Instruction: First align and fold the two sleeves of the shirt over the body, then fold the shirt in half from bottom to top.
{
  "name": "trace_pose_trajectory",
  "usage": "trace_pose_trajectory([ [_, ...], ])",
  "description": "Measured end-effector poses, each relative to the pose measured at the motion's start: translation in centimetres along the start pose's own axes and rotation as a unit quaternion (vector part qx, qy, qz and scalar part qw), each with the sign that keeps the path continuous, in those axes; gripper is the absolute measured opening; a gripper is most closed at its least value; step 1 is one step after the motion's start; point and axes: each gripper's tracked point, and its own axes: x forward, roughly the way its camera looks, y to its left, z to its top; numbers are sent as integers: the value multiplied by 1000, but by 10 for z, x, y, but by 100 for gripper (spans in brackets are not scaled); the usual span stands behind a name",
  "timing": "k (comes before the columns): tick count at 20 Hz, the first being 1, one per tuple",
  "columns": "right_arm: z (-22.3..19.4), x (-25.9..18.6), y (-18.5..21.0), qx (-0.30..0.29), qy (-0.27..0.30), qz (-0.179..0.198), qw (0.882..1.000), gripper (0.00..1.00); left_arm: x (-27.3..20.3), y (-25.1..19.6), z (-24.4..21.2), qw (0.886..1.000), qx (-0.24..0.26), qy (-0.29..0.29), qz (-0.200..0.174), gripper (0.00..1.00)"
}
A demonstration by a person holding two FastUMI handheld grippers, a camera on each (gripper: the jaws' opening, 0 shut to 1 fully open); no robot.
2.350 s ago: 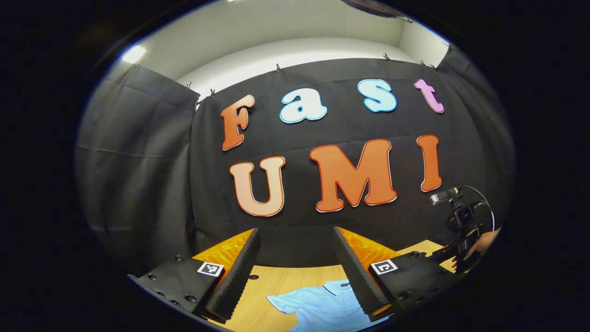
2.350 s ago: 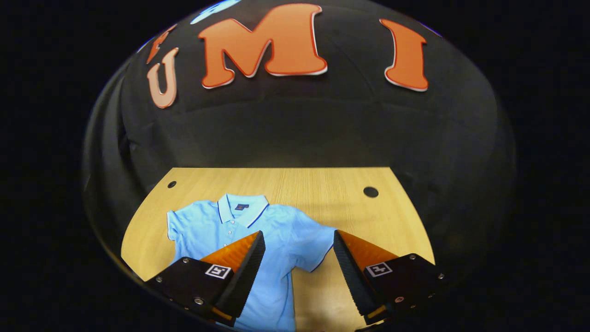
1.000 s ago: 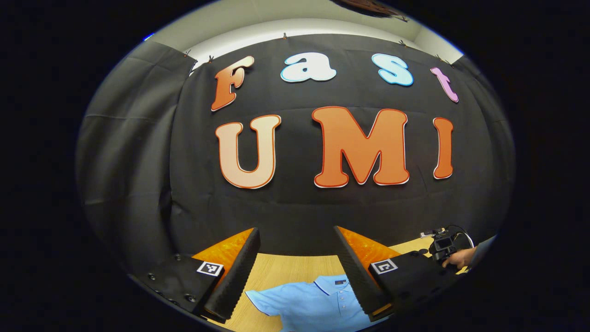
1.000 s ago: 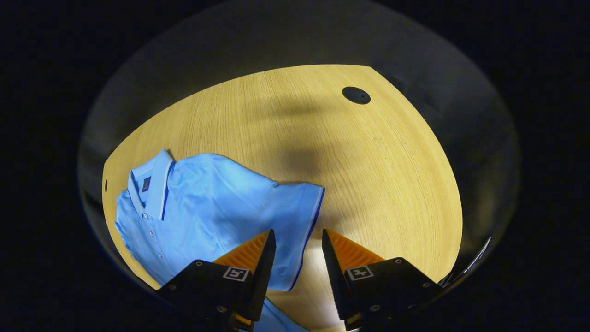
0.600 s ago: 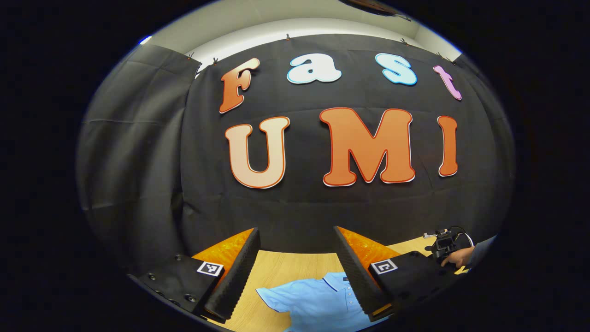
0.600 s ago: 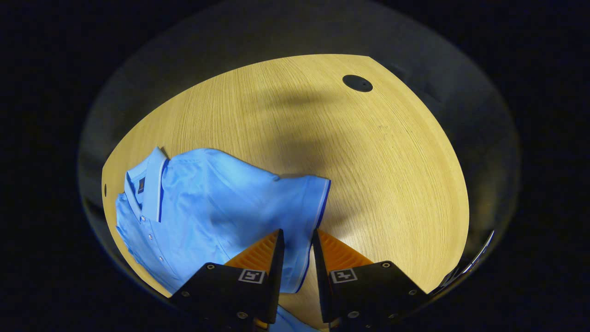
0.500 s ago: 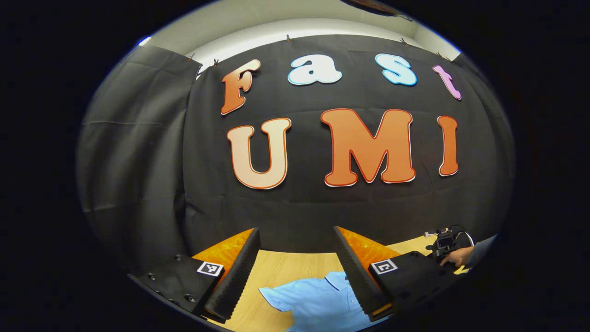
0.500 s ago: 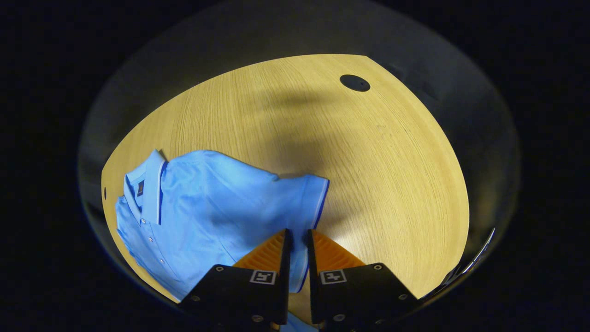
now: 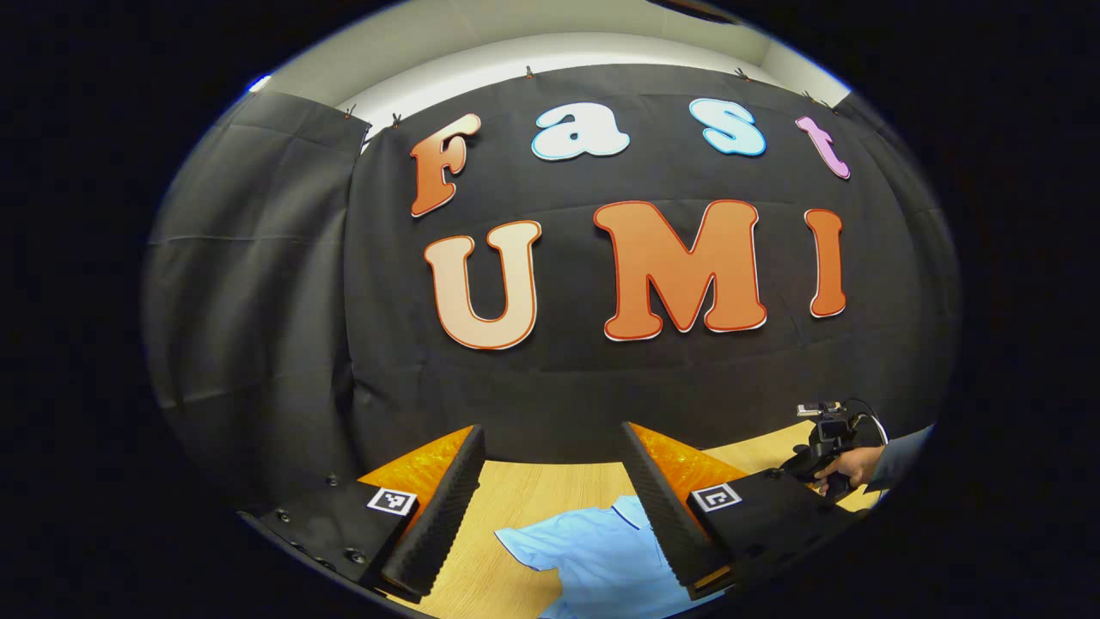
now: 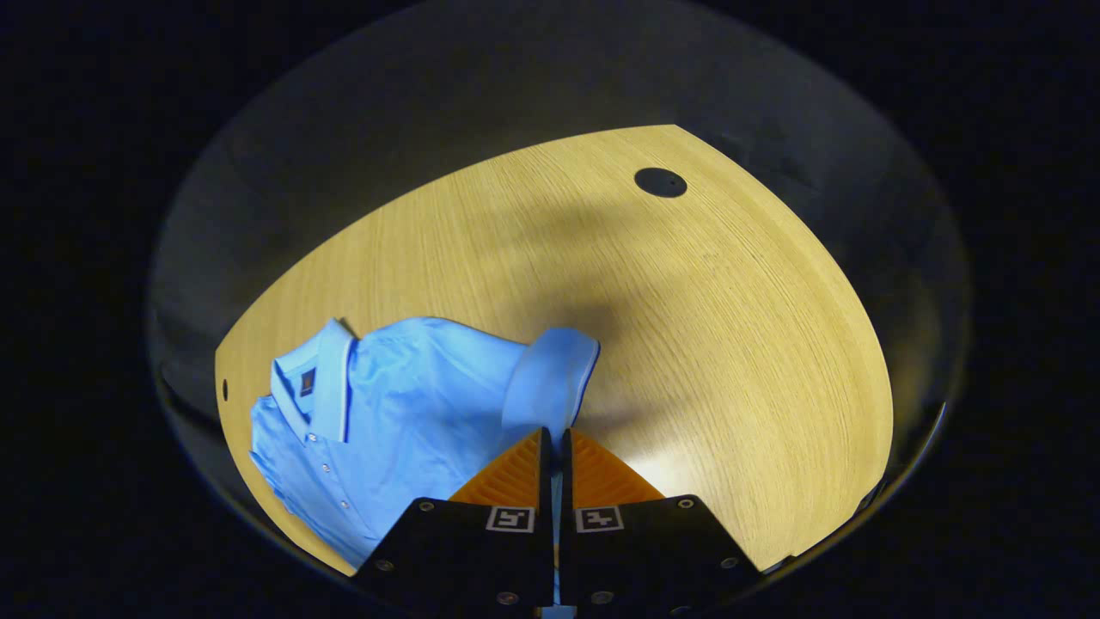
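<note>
Right hand-held gripper [image 10: 553,447] clamped; left hand-held gripper [image 9: 550,481] spread.

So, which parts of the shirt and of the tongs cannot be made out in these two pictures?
- Shirt hem and lower body: right gripper view, cut off by the lower edge and covered by the right tongs.
- Shirt's far sleeve: right gripper view, past the left edge.
- Pinched sleeve edge: hidden between the shut fingers.
- Shirt's right half: left gripper view, behind the left tongs.
- Right tongs' fingers: left gripper view, too small, behind the hand.

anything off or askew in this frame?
Nothing damaged or spilled. The blue shirt lies at an angle on the wooden table, and its sleeve is lifted and curled because the right gripper is shut on its edge. The left gripper hangs open above the shirt.
</note>
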Motion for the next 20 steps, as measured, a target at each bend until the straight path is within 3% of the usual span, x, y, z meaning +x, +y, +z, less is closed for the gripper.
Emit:
trace_pose_trajectory([
  [11, -11, -27, 95, -21, -18, 100, 995, 3, 12, 12, 0, 1000, 9, -3, -30, 100],
  [16, -26, -23, 126, -38, -12, 105, 994, 3, 29, 38, -20, 999, 7, 21, -26, 100],
  [20, -40, -17, 148, -38, -3, 110, 993, 5, 57, 45, -65, 995, -12, 83, -50, 100],
])
